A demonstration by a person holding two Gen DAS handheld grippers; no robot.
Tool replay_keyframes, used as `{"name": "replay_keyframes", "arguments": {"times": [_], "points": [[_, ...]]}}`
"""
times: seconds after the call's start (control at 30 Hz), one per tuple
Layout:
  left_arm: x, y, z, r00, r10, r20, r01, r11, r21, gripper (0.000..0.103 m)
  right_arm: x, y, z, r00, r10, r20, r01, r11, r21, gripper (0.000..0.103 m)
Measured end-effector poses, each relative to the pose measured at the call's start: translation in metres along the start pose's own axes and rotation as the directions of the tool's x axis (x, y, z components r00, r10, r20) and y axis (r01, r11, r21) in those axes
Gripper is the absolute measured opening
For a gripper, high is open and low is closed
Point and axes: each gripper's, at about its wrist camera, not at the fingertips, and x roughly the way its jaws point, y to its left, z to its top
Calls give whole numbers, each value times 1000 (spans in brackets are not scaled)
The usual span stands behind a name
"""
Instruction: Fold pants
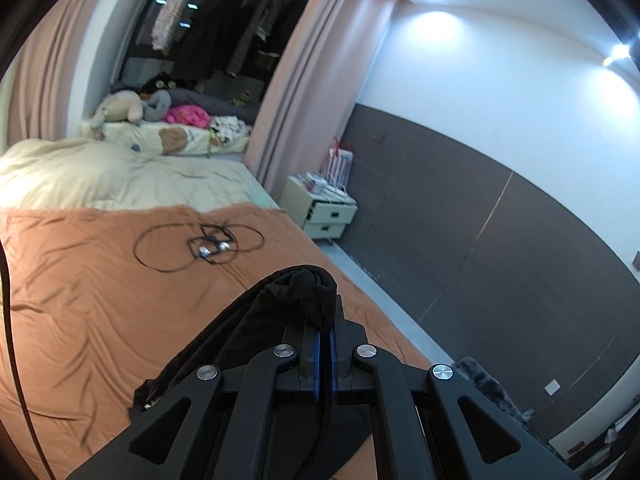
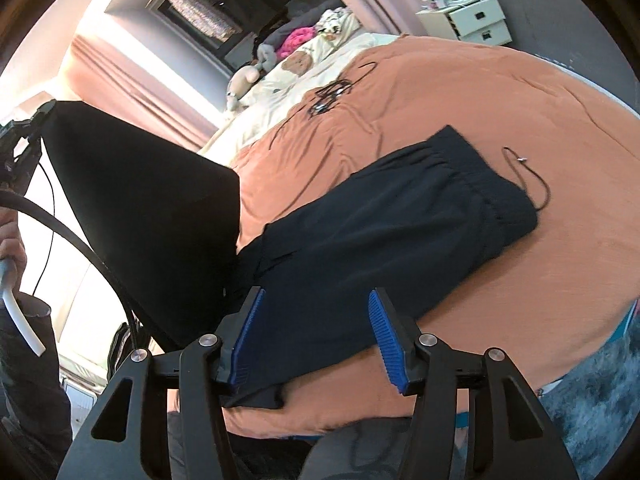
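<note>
Black pants [image 2: 380, 216] lie on the orange bedspread [image 2: 500, 92], waistband and drawstring at the right. Their leg end [image 2: 132, 200] is lifted up to the left, held by my left gripper [image 2: 24, 132]. In the left wrist view my left gripper [image 1: 326, 320] is shut on a bunch of the black pants fabric [image 1: 304, 292], which hangs down to the left above the bedspread [image 1: 100, 300]. My right gripper [image 2: 316, 336] is open and empty, just above the near part of the pants by the bed's front edge.
A coiled black cable [image 1: 200, 246] with small connectors lies on the bedspread farther back. A cream duvet [image 1: 80, 172] and soft toys [image 1: 128, 110] are at the head. A white nightstand [image 1: 324, 210] stands beside the bed. A grey rug [image 2: 592, 400] lies below.
</note>
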Motion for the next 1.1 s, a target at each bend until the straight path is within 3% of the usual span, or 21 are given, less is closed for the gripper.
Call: {"name": "replay_keyframes", "arguments": {"times": [0.23, 0.43, 0.73, 0.93, 1.0, 1.07, 1.1], "points": [[65, -10, -22, 994, -51, -92, 50, 999, -14, 3, -13, -20, 3, 1000, -29, 9, 29, 999, 33, 51], [122, -27, -51, 976, -101, -194, 101, 995, -11, 3, -18, -39, 5, 998, -61, 15, 60, 995, 80, 51], [192, -43, -92, 932, -185, -312, 178, 983, -50, 3, -29, -52, 4, 994, -105, 8, 103, 987, 122, 51], [229, -62, -126, 885, -230, -406, 229, 972, -52, 5, -36, -56, 2, 992, -128, 0, 127, 982, 138, 51], [240, -66, -139, 859, -235, -455, 236, 970, -55, 21, -37, -55, 4, 990, -141, -7, 140, 980, 138, 51], [242, -64, -152, 828, -273, -490, 267, 960, -83, 62, -38, -54, 6, 989, -148, -11, 148, 980, 135, 51], [239, -63, -155, 821, -283, -496, 278, 957, -86, 73, -38, -53, 7, 988, -154, -14, 155, 980, 128, 51]]}}
